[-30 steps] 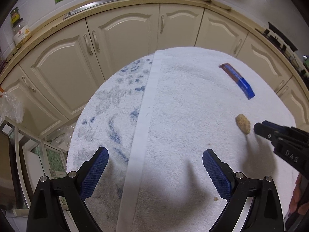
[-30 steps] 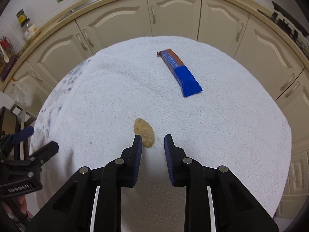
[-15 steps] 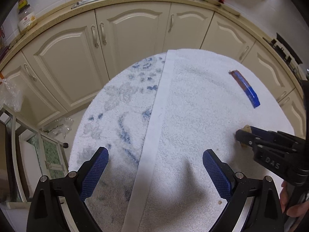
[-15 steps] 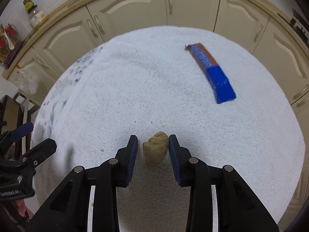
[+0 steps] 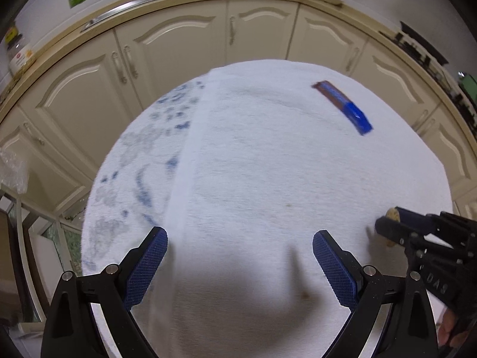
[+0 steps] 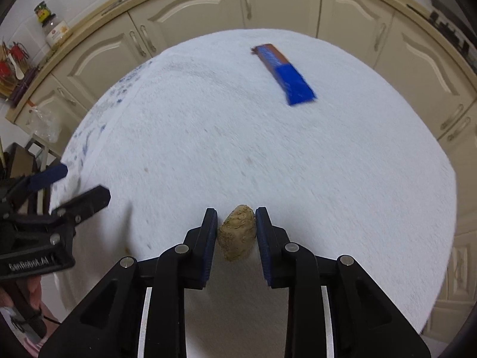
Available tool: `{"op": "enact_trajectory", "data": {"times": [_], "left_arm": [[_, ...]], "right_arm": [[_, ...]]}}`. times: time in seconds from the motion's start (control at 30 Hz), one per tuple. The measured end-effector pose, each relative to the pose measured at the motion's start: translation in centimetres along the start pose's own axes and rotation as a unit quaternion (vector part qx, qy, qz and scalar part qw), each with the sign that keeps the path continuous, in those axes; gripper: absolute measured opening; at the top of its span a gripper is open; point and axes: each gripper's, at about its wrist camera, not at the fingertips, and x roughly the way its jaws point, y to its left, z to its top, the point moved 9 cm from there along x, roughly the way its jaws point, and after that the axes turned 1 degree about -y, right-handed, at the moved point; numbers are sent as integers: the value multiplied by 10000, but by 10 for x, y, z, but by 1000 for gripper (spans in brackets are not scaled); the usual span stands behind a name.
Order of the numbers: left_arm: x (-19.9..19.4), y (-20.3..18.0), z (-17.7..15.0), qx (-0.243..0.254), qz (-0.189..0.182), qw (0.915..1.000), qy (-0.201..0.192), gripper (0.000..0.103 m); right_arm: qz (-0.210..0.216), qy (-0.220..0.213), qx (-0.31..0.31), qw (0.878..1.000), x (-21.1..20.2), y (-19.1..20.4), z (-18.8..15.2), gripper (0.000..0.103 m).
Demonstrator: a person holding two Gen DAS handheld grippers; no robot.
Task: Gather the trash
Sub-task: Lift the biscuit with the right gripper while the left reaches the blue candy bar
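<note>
Right now, grip: the right tool [image 6: 235, 232] was clamped on the lump [image 6: 237, 236], a tan, crumbly piece of trash, one pad on each side of it.
Lump position: between the pads, near the front edge of the table [image 6: 372, 179]; whether it was lifted clear of the towel I could not tell.
Left tool: the left tool [image 5: 240, 264] was spread wide with nothing in it, poised over the towel's near side.
Wrapper: the blue and brown wrapper [image 6: 283, 74] lay flat at the far right of the table, well apart from both tools.
Risk, crushing: the lump looked dry and grainy (small brown specks already dotted the towel), so a harder squeeze would probably break it and scatter more bits.
Risk, slipping: its rounded shape gave the flat pads little to bite on; a quick swing could roll it out.
Risk, wrapper: thin and flat on soft pile, it might be hard to pinch without catching the towel.
</note>
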Motion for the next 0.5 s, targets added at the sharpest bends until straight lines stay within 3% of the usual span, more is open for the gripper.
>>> {"op": "enact_trajectory", "data": {"times": [0.17,0.3,0.33,0.5], "left_arm": [[-3,-42,7,299,-191,9994,19,96],[1,-75,25,446,-300,9985,88,96],[4,-83,32,457,-345,9983,90,96],[35,-115,78,172,-431,9988,128,93]], "right_arm": [[-100,32,237,9997,-17,-29,-23,30],[-348,-197,395,9984,-31,-54,-26,73],[-327,-263,461,9981,-36,-58,-27,79],[-304,-554,923,9937,-53,-88,-21,83]]}}
